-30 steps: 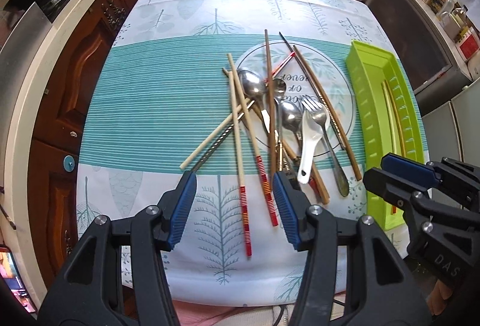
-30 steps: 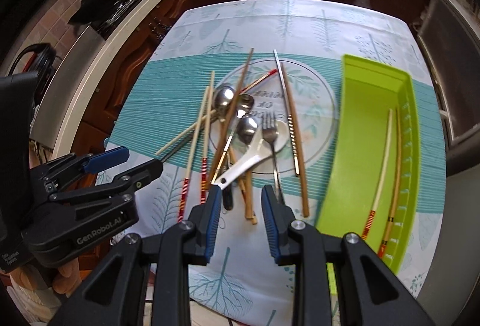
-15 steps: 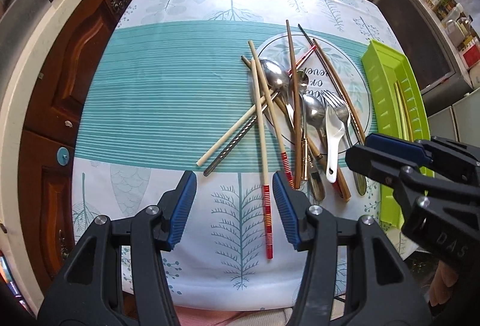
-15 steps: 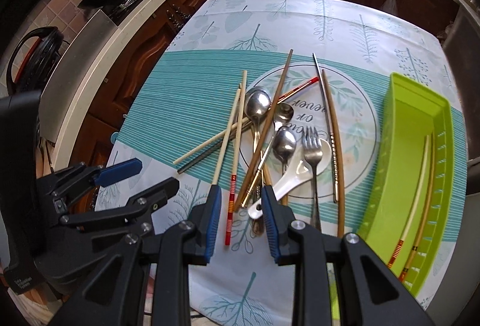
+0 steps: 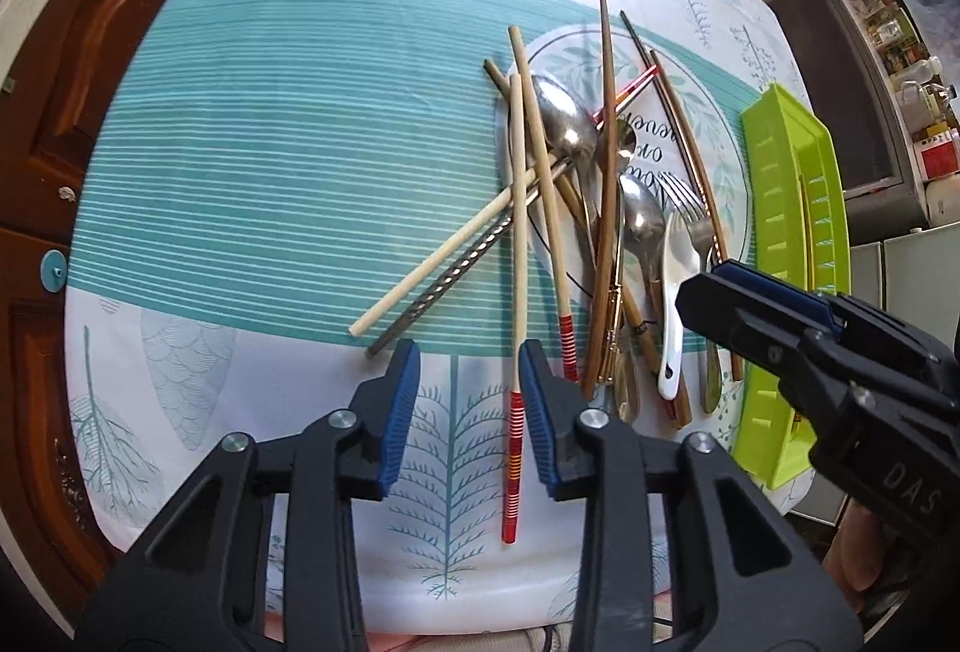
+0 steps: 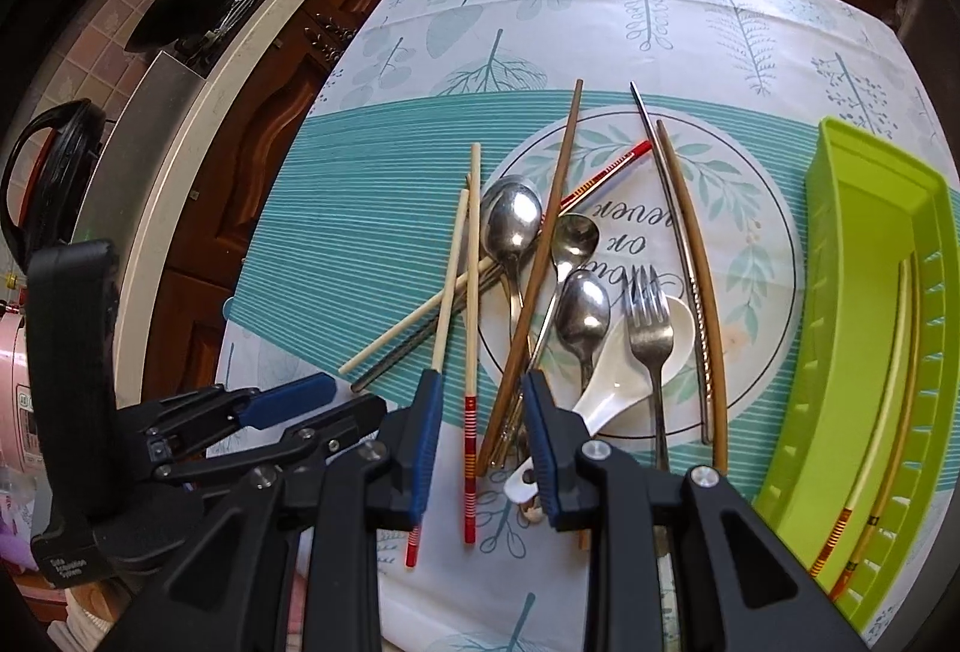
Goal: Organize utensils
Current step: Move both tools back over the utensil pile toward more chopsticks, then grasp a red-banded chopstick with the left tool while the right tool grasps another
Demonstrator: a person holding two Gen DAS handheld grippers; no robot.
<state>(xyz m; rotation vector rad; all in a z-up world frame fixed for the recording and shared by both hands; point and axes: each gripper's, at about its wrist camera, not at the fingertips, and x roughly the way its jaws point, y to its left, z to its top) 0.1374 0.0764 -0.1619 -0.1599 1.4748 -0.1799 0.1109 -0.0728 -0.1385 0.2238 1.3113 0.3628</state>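
Several chopsticks, metal spoons, a fork and a white ceramic spoon lie piled on the tablecloth. My left gripper points down at the pile's near left end. Its jaws are closing around the red-striped end of a pale chopstick, which lies close to the right pad and apart from the left one. My right gripper stands open over a second red-ended pale chopstick and a brown chopstick, touching neither. In the right wrist view, the left gripper sits just to its left.
A lime-green tray at the table's right edge holds two chopsticks. The tablecloth has a teal striped band and is bare to the left. Dark wooden cabinets surround the table; the near table edge lies just below both grippers.
Both grippers have sunk closer to the table. The left jaws have narrowed and now straddle the pale chopstick's striped end. The right gripper has shifted left from beside the tray to over the pile.
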